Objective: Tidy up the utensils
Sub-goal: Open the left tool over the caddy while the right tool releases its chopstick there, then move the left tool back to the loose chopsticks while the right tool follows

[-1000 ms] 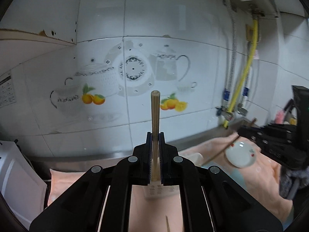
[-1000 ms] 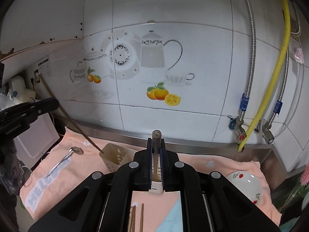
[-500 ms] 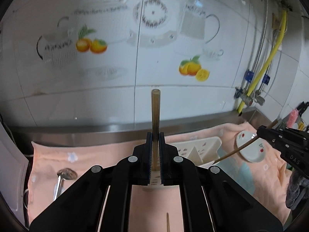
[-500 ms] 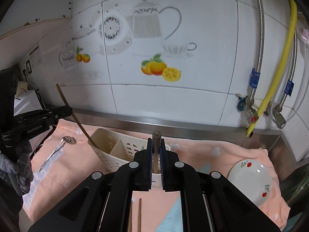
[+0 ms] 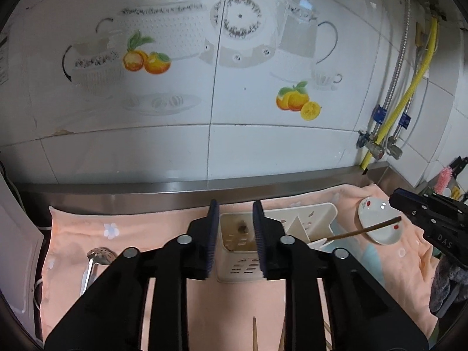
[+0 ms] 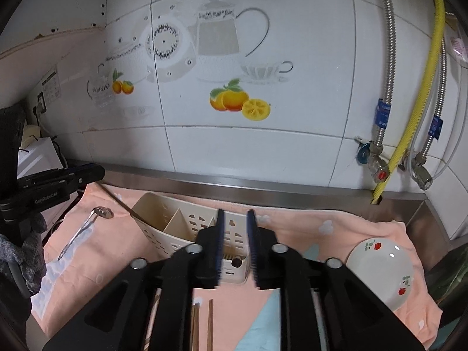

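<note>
A cream slotted utensil caddy (image 5: pixel 304 219) lies on a peach towel (image 5: pixel 146 228). My left gripper (image 5: pixel 236 204) hovers over its near compartment, jaws opening, pads clear of the brown chopstick end (image 5: pixel 242 227) that shows between them. My right gripper (image 6: pixel 235 211) hangs over the other end of the caddy (image 6: pixel 163 219), jaws opening too, with its chopstick end (image 6: pixel 236 262) loose in the slot below. From the side, each chopstick (image 5: pixel 362 229) (image 6: pixel 117 200) leans out of the caddy toward the other gripper's tips. Spare chopsticks (image 6: pixel 210 324) lie on the towel below my right gripper.
A metal slotted spoon (image 6: pixel 84 231) lies on the towel left of the caddy. A small white plate (image 6: pixel 380 269) with red fruit marks sits at the right. Behind runs a steel ledge (image 6: pixel 263 184) under a tiled wall, with hoses and valves (image 6: pixel 377 169) at the right corner.
Both grippers came down toward the caddy with a chopstick clamped upright. Now both pairs of jaws have parted and the chopsticks have dropped into the caddy.
</note>
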Tool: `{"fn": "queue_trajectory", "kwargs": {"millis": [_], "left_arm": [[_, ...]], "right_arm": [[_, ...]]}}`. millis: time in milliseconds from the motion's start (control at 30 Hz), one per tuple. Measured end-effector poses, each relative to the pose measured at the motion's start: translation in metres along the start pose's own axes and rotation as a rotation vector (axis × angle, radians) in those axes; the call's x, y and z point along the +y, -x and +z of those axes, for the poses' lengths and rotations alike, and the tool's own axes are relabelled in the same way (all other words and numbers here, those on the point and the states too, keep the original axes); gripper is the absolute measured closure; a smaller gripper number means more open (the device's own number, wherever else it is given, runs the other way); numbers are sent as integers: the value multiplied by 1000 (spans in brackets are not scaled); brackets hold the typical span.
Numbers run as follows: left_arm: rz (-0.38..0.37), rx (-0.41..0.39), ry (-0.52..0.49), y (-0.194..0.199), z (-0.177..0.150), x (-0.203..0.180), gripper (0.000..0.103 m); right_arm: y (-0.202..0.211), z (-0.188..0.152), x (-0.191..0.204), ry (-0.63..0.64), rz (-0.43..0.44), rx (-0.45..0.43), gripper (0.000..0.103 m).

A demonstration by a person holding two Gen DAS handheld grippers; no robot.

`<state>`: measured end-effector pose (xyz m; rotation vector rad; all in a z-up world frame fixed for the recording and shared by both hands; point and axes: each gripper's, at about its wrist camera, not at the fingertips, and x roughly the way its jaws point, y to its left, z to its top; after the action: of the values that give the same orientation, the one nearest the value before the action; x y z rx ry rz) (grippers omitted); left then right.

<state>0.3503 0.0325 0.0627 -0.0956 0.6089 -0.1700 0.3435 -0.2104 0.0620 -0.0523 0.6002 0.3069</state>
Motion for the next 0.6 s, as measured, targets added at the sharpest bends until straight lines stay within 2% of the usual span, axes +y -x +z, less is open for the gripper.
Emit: {"fn": "queue_trajectory", "kwargs": {"millis": [33,167,367,400,500,600], "left_arm": [[7,-7,1,4,0,0,71],[13,-37,-2,23,-2,-2,65],[16,-61,-5,54,-14,-5,48],[17,-62,-2,59,-18,-6,45],[9,-70,-8,74,-35,-6,38],[0,-52,-5,86,-58,-6,31]], "right_arm": [[3,0,0,-1,-2,-6,82],[22,0,-1,-1,-10,-42,76],[56,-10,1,-4,-4,-96,65],[61,-12,1,-4,-1,-101,61],[77,-25,5,-3,14,-115,58],[90,-43,9,-10,36,-118,50]]}}
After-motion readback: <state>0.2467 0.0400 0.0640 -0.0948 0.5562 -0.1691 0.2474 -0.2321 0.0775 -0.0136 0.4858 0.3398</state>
